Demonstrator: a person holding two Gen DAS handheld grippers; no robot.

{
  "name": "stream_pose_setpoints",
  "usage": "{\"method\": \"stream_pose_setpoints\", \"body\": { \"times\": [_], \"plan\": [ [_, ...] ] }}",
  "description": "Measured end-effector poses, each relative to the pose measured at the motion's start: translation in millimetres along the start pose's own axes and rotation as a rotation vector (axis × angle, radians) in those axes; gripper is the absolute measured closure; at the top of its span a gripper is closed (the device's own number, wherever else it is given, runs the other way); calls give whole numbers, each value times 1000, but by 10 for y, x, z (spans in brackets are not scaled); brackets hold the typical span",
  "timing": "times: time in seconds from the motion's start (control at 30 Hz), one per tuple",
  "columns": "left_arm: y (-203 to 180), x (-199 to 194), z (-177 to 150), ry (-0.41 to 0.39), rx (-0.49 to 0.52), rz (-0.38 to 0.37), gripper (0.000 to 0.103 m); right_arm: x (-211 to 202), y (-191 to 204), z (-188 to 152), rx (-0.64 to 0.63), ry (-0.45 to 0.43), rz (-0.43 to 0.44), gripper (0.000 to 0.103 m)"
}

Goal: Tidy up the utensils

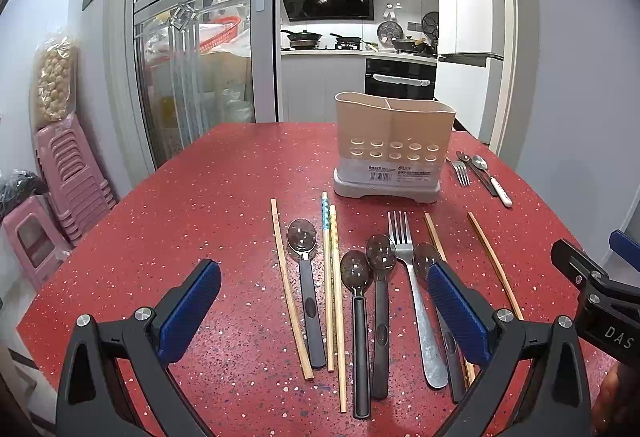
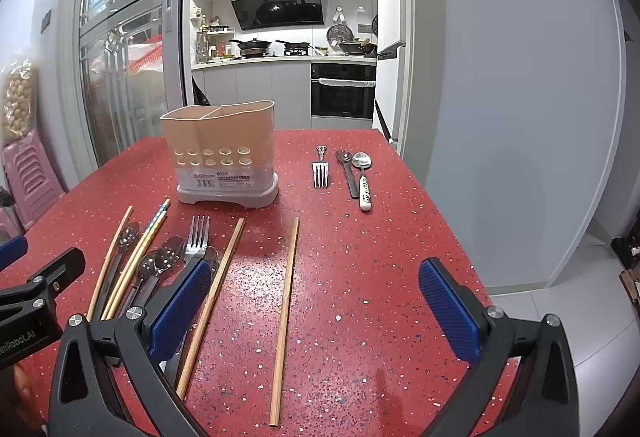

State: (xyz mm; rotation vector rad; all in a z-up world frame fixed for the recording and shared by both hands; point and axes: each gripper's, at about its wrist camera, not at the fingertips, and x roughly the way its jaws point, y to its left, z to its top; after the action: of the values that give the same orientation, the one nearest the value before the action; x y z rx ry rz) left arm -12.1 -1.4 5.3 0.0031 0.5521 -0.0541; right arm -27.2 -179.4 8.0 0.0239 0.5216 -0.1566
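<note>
- Big red table, speckled.
- Tan holder standing at the back, maybe with nothing inside.
- Left gripper and right gripper, both wide apart, holding nothing.
- Spoons, fork, chopsticks lying flat in front.

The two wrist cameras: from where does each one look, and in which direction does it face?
Left wrist: sits on the left gripper, low above the red table, facing the utensil holder and kitchen doorway; its open blue fingers show, with the right gripper at the edge.
Right wrist: sits on the right gripper, further right, facing the same way; its open fingers and part of the left gripper show.
Shared: holder, table, chopsticks, large fork, far spoons.
</note>
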Motion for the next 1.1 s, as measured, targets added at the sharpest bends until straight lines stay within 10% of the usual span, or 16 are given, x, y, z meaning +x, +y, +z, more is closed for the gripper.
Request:
{"method": "stream_pose_setpoints", "body": {
  "times": [1.1],
  "plan": [
    [-8, -22, -23, -6, -1, 0, 0, -12, 2, -6, 3, -4, 4, 0]
  ]
}}
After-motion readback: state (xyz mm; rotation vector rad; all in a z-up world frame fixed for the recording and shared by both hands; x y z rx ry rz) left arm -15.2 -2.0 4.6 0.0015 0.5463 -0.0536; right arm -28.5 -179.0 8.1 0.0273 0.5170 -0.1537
